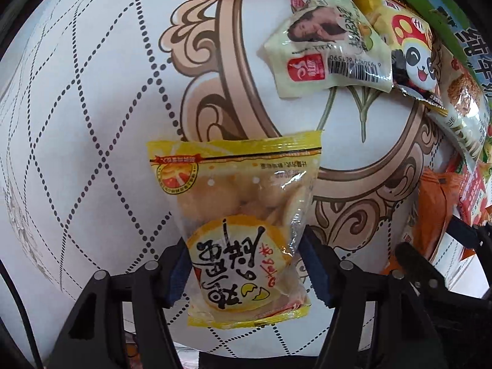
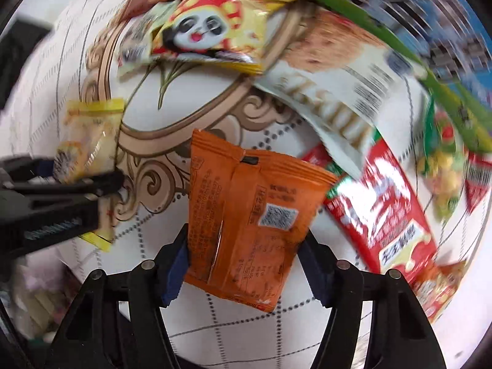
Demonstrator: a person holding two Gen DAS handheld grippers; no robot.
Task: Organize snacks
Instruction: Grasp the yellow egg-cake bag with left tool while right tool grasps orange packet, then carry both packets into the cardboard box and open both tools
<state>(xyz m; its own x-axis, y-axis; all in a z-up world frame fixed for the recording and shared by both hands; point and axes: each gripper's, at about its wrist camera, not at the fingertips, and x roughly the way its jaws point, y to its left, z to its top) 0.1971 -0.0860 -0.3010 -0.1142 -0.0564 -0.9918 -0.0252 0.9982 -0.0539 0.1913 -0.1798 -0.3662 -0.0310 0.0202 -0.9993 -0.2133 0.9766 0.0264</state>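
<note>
Yellow snack pouch (image 1: 246, 215): glossy plastic film, part clear, crinkled. Orange packet (image 2: 246, 215): matt-ish foil/plastic w/ back seam, creased. Pale packet (image 1: 326, 43) & panda packet (image 2: 212, 27): shiny printed film. Tablecloth (image 1: 92, 123): smooth, printed, slight sheen. Left gripper (image 1: 243, 270) fingers: black matt plastic, blue ribbed pads, metal pins.

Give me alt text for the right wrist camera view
An orange foil snack packet sits between the right gripper's black fingers above a white patterned tablecloth. Red, yellow and white snack bags lie behind; the left gripper is around a yellow packet.
</note>
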